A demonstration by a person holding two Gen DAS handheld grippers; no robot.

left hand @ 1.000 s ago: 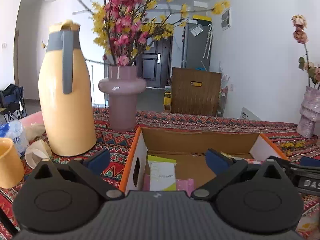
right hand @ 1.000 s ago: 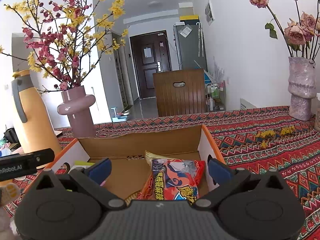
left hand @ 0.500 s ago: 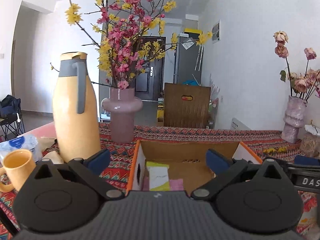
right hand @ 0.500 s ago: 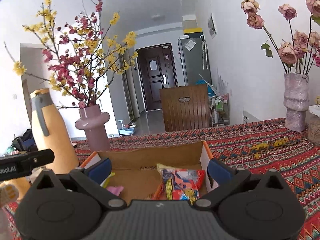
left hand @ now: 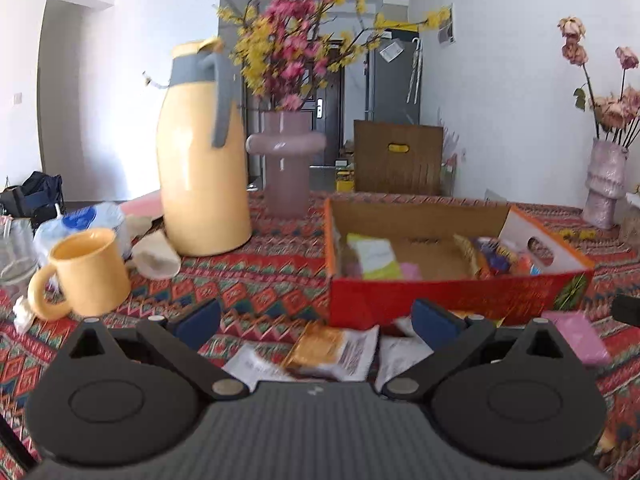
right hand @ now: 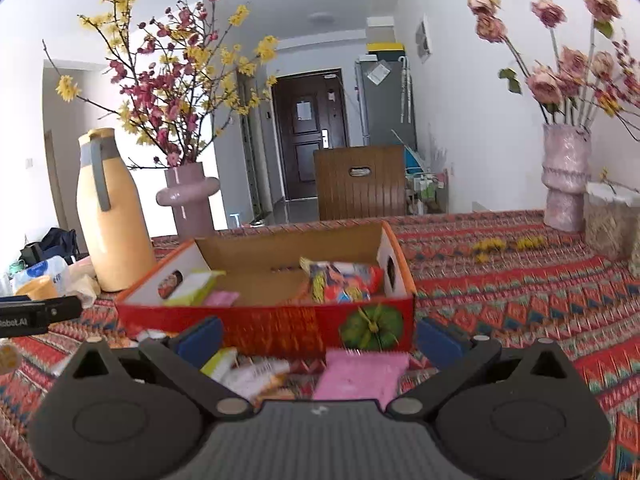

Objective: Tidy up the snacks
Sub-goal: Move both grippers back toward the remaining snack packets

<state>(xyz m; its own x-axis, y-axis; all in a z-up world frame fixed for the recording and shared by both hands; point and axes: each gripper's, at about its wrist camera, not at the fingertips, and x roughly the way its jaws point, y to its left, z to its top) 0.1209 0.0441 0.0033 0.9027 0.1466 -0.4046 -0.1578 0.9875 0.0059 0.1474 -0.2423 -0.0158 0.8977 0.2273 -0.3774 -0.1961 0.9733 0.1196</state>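
- Far to the left of the left gripper (left hand: 316, 316), a yellow mug (left hand: 82, 274) stands upright on the patterned table (left hand: 256, 280); what it contains cannot be seen.
- Behind the mug, a tall yellow jug (left hand: 202, 152) with a grey handle stands upright, and a mauve vase (left hand: 286, 162) of blossom branches stands just right of it.
- Ahead and right of the left gripper sits an open red cardboard box (left hand: 452, 300); inside, a green-and-white packet (left hand: 374, 256) and a pink one lie at its left end, and colourful snack bags (left hand: 500, 256) at its right.
- The left gripper is spread wide, holding nothing, above loose wrappers (left hand: 332, 350) on the table in front of the box.
- The right gripper (right hand: 318, 338) is also wide and empty, with a pink packet (right hand: 360, 376) lying between its fingers, near the box front.
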